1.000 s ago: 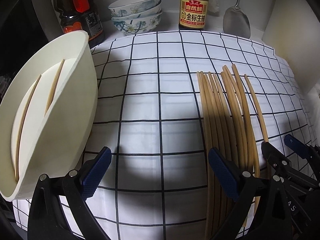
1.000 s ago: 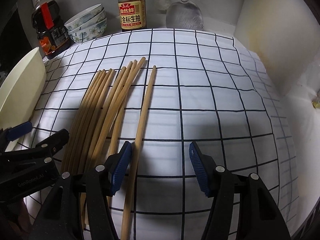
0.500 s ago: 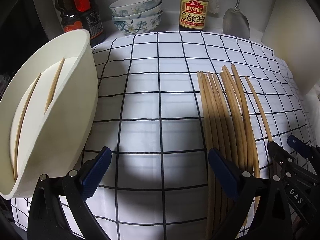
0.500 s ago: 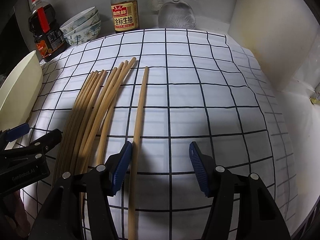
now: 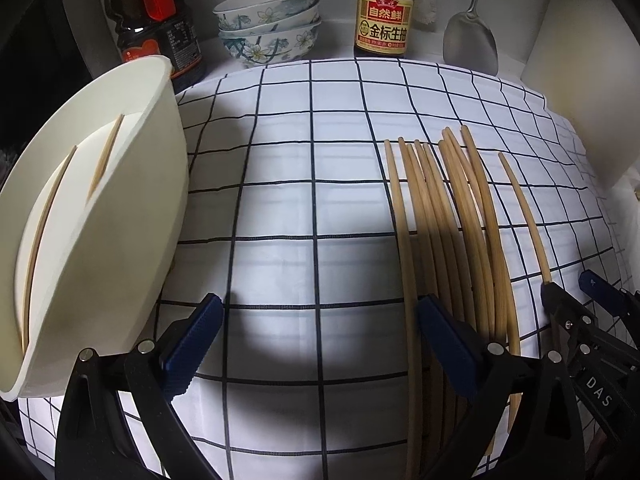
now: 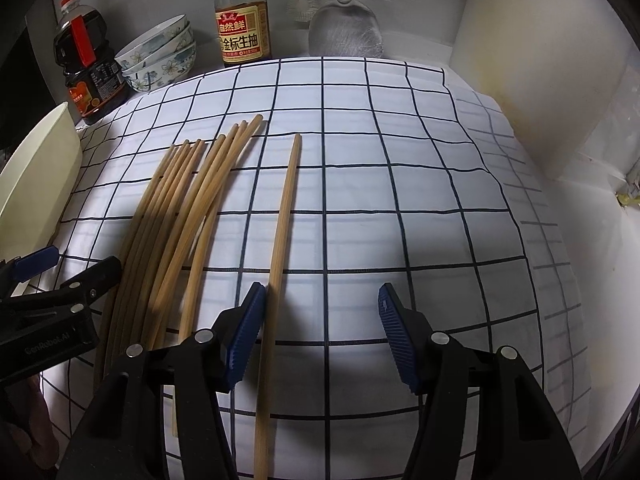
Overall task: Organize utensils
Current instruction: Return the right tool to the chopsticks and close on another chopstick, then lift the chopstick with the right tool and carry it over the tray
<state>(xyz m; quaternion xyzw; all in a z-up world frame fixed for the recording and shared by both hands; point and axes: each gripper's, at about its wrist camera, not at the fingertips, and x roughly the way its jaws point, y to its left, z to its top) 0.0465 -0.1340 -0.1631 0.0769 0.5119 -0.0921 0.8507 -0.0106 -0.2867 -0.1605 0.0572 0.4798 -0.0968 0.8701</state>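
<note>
A: White cloth (image 5: 280, 208) with a dark grid covers the counter; pale walls close it in at the back and right. Left side first?

B: Cream holder (image 5: 92, 216) at far left, tilted, two chopsticks (image 5: 48, 216) lying inside it. Behind it a dark sauce jug (image 5: 156, 28) with a red handle, then three stacked floral bowls (image 5: 268, 24), a soy sauce bottle (image 5: 384, 16) and a metal spatula (image 5: 472, 44) leaning on the back wall.

A: Left gripper (image 5: 320, 344)?

B: Jaws apart, nothing between the blue pads, only bare cloth. Its right finger sits over the near ends of the chopstick bundle (image 5: 452, 224).

A: Bundle position?

B: Flat on the cloth right of centre, about eight sticks fanned together, tips toward the back wall. One single chopstick (image 6: 280, 236) lies apart, just to the right of the bundle.

A: Right gripper (image 6: 320, 336)?

B: Jaws apart, clamped on nothing. The single chopstick runs just inside its left pad (image 6: 246, 332); contact cannot be judged. Cloth under the rest of the gap.
</note>
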